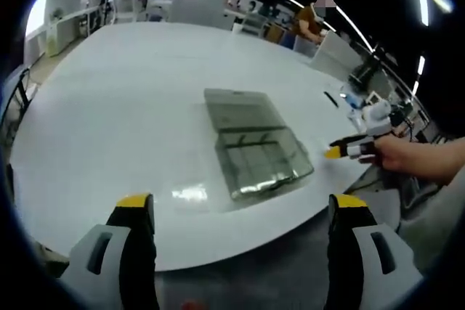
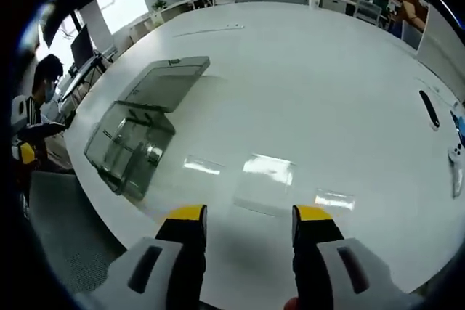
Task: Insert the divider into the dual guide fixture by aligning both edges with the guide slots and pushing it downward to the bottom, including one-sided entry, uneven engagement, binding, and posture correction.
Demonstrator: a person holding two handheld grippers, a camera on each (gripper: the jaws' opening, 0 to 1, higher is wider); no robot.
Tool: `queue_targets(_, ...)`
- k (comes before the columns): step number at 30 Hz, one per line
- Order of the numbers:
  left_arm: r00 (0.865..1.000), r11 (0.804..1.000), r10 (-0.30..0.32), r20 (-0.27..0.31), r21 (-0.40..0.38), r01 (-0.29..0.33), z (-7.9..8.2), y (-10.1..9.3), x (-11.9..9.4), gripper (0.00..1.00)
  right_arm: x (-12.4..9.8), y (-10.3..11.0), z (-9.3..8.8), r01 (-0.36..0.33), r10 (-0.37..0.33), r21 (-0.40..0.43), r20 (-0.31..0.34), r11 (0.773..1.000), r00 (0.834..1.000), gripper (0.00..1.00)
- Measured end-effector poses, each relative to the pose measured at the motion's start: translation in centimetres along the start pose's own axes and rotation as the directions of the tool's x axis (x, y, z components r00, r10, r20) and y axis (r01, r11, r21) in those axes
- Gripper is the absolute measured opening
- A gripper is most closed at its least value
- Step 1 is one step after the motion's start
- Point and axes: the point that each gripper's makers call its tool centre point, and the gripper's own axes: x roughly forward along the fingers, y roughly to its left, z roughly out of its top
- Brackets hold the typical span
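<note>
So right now both grippers hang over the near edge of the big white oval table (image 1: 131, 107) with nothing in them. The left gripper (image 1: 243, 212) has its yellow-tipped jaws spread wide, and the right gripper (image 2: 249, 217) has its jaws parted too, though with a narrower gap. The thing that matters is the clear smoky plastic box-like fixture (image 1: 251, 147), lying flat on the table with what looks like a hinged lid panel opened out behind it. From the left gripper it sits pretty much dead ahead and just past the jaws, long axis running away and slightly to the right. From the right gripper the same fixture (image 2: 142, 125) is off to the left and further out, so I'd say the left one is the nearer. There's a faint clear flat sheet (image 2: 265, 183) just ahead of the right jaws, maybe the divider, but honestly I can't tell for sure. The right gripper (image 1: 352, 149) also shows beside the fixture in the left gripper view.
</note>
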Motion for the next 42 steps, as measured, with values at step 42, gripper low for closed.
queue_targets(42, 1.000, 1.000, 0.006, 0.013, -0.031, -0.005, -0.2, 0.6, 0.2, 0.98, 1.7, -1.3, -0.9, 0.119, -0.111, 0.017, -0.237, 0.993, 0.965, 0.31)
